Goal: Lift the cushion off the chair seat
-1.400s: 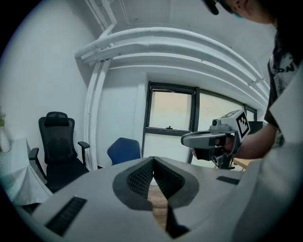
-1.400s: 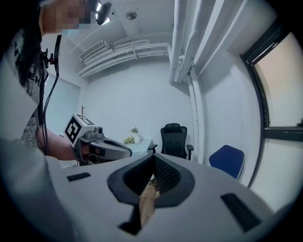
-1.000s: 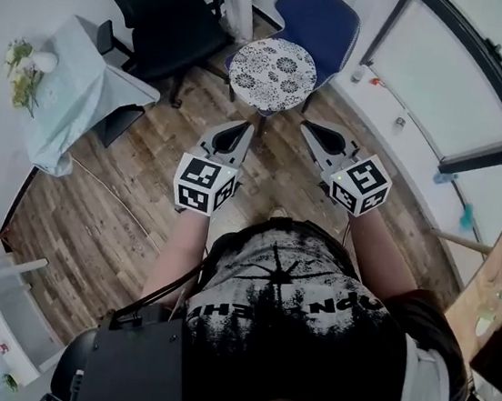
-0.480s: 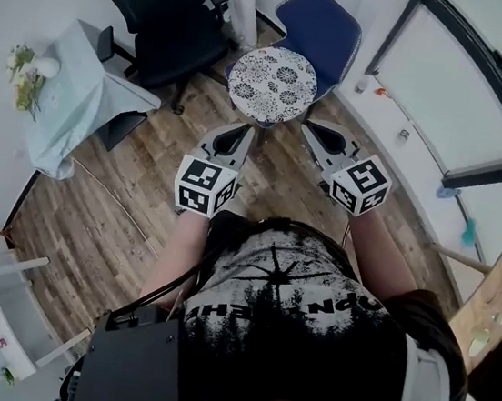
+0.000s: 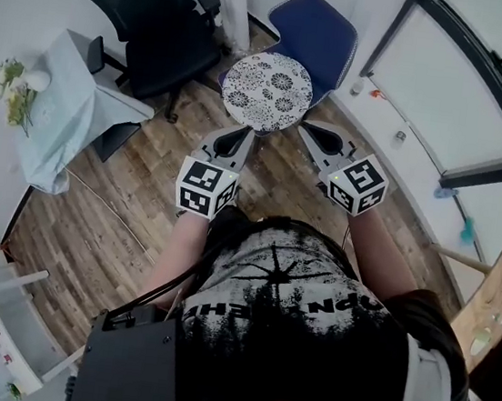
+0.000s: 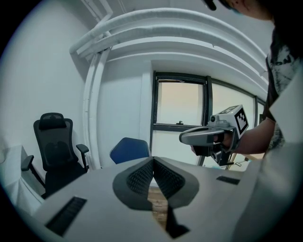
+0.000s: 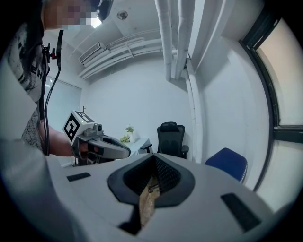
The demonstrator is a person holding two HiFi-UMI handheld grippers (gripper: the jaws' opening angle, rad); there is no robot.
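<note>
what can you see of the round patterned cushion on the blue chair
The cushion is a round, flat pad, pale with dark flower-like medallions printed all over, and it looks like fabric. It lies flat on the seat of the blue chair, covering nearly all of it, with the backrest behind. Only the head view shows it. Nothing else touches it: the left gripper and right gripper are short of it, both shut and empty.

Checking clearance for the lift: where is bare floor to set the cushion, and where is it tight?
Bare wood floor lies between the draped table and the person. Tight where black office chair, blue chair and cushion cluster.
</note>
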